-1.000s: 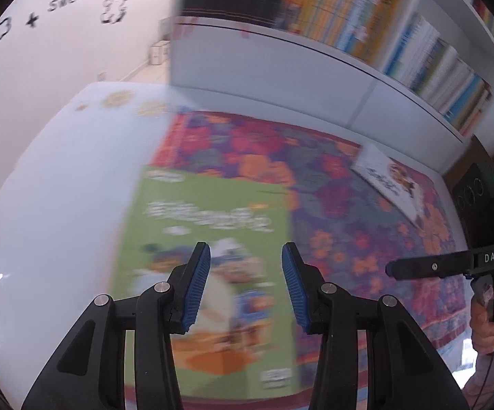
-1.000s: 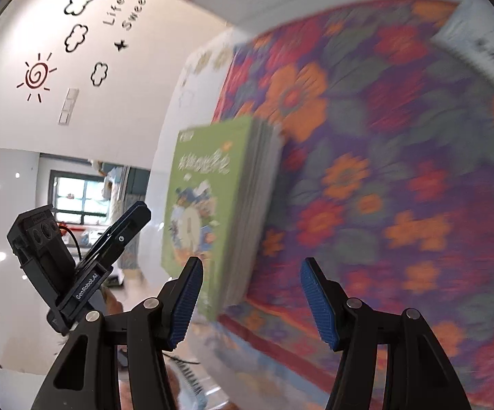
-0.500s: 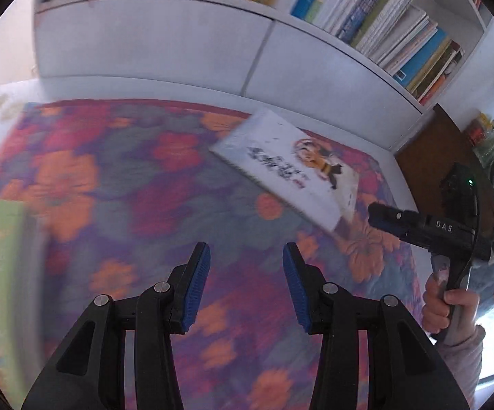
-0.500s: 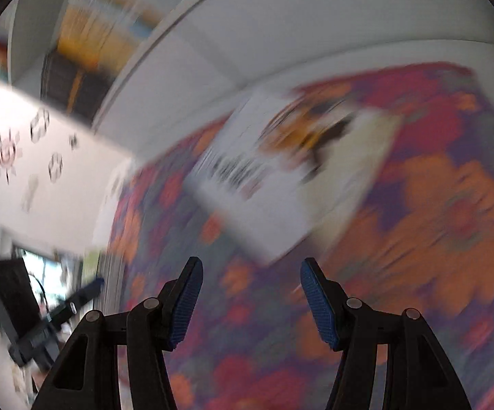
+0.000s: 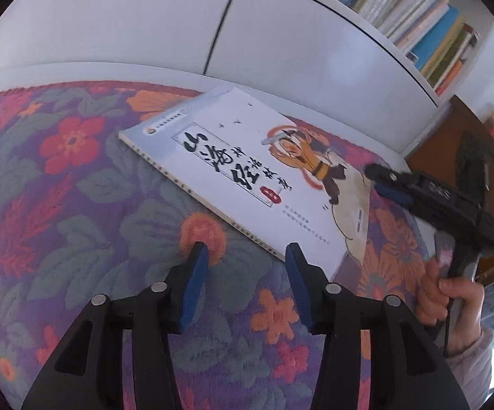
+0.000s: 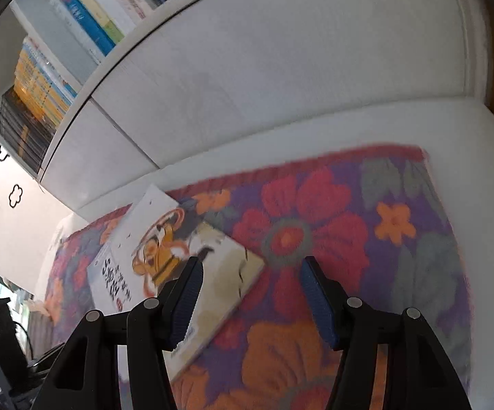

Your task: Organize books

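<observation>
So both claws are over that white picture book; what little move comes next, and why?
Probably ease the right gripper onto the white book's near corner. The book lies flat on the flowered cloth, unheld, and both grippers, left gripper too, are open and empty.

Bright daylight – slight motion blur (right view worse), heavy fisheye edges.

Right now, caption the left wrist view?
Open left gripper above floral cloth, near the white book.
</observation>
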Motion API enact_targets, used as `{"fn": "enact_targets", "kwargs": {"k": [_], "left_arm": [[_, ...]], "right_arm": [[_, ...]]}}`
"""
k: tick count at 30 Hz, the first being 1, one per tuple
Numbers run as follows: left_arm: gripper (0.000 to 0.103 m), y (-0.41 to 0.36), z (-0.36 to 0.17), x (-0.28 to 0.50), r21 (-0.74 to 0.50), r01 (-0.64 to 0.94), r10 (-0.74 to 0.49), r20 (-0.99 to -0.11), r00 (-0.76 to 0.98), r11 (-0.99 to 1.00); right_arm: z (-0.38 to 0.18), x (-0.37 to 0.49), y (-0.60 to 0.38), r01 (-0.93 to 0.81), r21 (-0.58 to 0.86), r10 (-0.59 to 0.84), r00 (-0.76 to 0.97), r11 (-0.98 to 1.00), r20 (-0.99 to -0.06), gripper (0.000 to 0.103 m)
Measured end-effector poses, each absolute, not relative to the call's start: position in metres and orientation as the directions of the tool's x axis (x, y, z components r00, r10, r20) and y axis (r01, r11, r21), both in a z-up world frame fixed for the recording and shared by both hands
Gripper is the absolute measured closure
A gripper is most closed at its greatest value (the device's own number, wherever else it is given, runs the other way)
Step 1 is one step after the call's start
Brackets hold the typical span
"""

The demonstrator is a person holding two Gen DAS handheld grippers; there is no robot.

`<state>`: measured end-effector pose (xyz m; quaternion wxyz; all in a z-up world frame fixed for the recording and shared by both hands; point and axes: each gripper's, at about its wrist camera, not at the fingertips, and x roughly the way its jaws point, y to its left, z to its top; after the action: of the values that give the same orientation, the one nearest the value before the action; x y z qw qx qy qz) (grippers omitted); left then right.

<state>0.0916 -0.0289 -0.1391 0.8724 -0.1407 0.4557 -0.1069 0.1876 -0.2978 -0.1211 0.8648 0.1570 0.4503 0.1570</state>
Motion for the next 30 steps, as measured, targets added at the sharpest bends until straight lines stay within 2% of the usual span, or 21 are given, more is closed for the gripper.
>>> {"fn": "enact_targets", "kwargs": {"k": [5,8,11,16,21,28,30], "left_arm": [[0.056,-0.030,-0.139,0.095,-0.350,0.080,-0.332,-0.757,0.563,0.933],[0.056,-0.031,-0.139,0.098,-0.343,0.093,-0.335,-0.762,0.555,0.935],[0.058,-0.031,-0.139,0.101,-0.340,0.101,-0.338,-0.768,0.544,0.935],[0.061,-0.031,-0.137,0.104,-0.329,0.076,-0.319,-0.793,0.519,0.941],[0.061,-0.038,-0.134,0.100,-0.268,0.095,-0.280,-0.832,0.479,0.959],[0.061,-0.022,-0.132,0.067,-0.297,0.157,-0.335,-0.864,0.375,0.942],[0.060,-0.007,-0.130,0.052,-0.296,0.150,-0.331,-0.873,0.357,0.943]], "right_arm": [[-0.123,0.207,-0.278,-0.220,0.314,0.383,0.540,0.924,-0.750,0.044],[-0.125,0.210,-0.263,-0.289,0.298,0.409,0.506,0.910,-0.759,0.037],[-0.124,0.208,-0.253,-0.319,0.276,0.405,0.477,0.907,-0.780,0.036],[-0.122,0.201,-0.251,-0.326,0.417,0.519,0.358,0.848,-0.776,0.036],[-0.122,0.173,-0.234,-0.336,0.426,0.523,0.292,0.840,-0.801,0.036],[-0.120,0.127,-0.206,-0.301,0.523,0.582,0.152,0.797,-0.799,0.037],[-0.119,0.109,-0.199,-0.302,0.524,0.578,0.127,0.797,-0.806,0.040]]}}
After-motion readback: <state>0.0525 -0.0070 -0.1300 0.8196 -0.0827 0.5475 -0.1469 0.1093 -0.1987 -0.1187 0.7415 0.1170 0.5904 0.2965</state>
